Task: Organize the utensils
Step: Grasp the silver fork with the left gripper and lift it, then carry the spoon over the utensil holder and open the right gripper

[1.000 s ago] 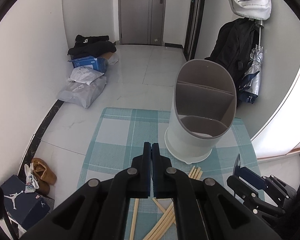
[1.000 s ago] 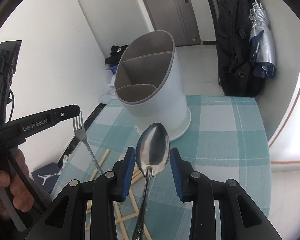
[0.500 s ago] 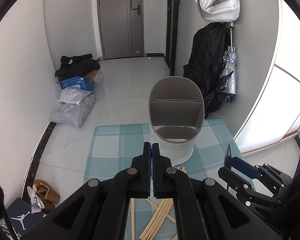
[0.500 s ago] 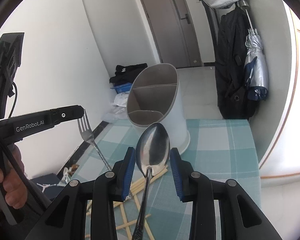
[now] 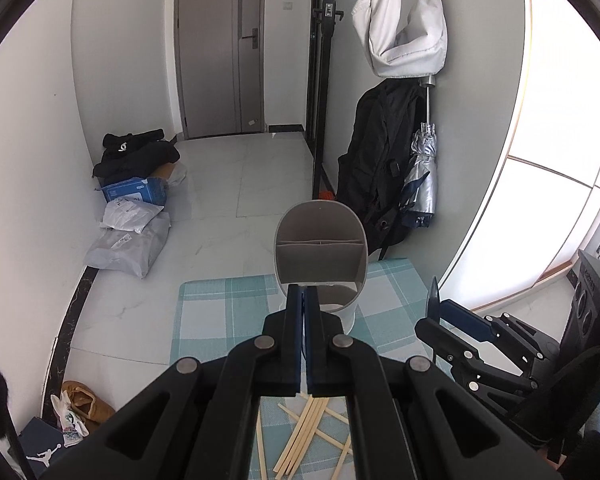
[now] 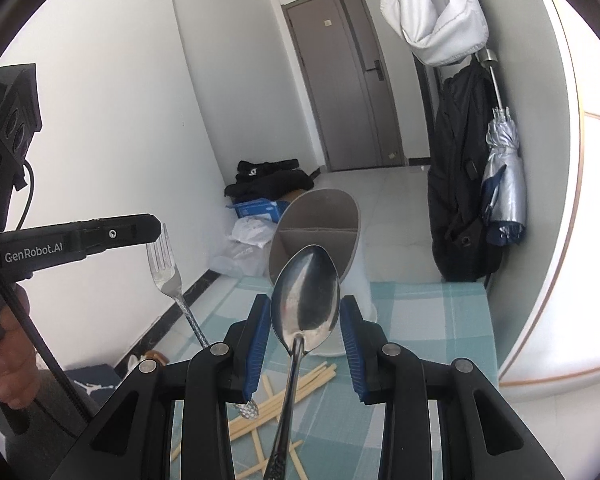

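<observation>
Here the words "GenRobot.AI" are printed in white on the side of the left gripper (image 6: pixel 156 236), seen from the right wrist camera. A jumping-man logo shows on a dark box (image 5: pixel 40 454) on the floor by the wall. The blue box (image 5: pixel 134 192) farther back has a label, but it is too small to read.

The left gripper has its jaws pressed together on a fork (image 6: pixel 168 276). The fork is shiny silver, with its prongs pointing up and a bumpy pattern on its handle. In the left wrist camera the fork cannot be seen, only the closed jaws.

The right gripper (image 6: pixel 305 314) holds a spoon (image 6: pixel 305 300). The spoon is shiny silver too, and its round bowl stands up between the blue pads (image 6: pixel 256 344). The bowl does not seem to touch the pads, so I cannot tell just where the jaws pinch it. Its handle runs down and has a bumpy end.

The holder (image 5: pixel 320 258) is white outside and grey inside, with walls that split it into parts. It stands on the far side of the surface, on a blue and white checked cloth (image 5: pixel 220 316). Pale wooden chopsticks (image 5: pixel 304 436) lie crossed in a loose pile on the cloth, nearer than the holder.
</observation>
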Action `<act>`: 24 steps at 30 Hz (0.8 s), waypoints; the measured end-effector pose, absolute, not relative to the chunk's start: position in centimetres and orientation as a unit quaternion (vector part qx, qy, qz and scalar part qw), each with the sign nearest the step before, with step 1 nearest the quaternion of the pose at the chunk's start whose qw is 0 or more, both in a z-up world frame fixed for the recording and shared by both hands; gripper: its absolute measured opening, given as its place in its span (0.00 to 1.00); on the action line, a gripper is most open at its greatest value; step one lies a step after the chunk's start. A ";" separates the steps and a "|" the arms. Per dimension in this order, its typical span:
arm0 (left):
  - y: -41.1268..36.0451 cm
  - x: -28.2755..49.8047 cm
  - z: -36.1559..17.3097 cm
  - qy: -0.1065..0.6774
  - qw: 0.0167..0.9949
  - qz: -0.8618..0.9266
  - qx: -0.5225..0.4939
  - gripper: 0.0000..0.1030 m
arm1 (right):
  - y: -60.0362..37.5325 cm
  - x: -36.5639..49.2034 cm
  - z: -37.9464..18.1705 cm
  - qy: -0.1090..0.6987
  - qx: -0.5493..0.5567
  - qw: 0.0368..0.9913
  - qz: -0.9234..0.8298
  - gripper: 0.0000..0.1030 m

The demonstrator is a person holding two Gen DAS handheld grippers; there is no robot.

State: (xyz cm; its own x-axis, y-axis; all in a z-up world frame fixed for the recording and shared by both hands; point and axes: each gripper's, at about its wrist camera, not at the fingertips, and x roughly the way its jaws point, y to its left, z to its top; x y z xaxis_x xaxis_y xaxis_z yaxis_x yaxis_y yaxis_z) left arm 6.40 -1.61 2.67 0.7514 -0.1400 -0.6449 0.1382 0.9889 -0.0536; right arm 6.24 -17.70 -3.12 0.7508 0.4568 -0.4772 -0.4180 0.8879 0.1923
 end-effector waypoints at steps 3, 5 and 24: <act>-1.7 6.4 3.4 0.337 0.938 -0.078 0.005 0.00 | -17.8 6.6 -2.5 0.257 0.043 0.937 0.232 0.33; -1.7 6.5 4.0 0.333 0.940 -0.079 0.007 0.00 | -17.9 6.8 -1.9 0.251 0.048 0.938 0.232 0.33; 0.3 10.4 9.7 0.277 0.956 -0.098 -0.013 0.00 | -16.8 12.0 6.2 0.160 0.029 0.956 0.243 0.33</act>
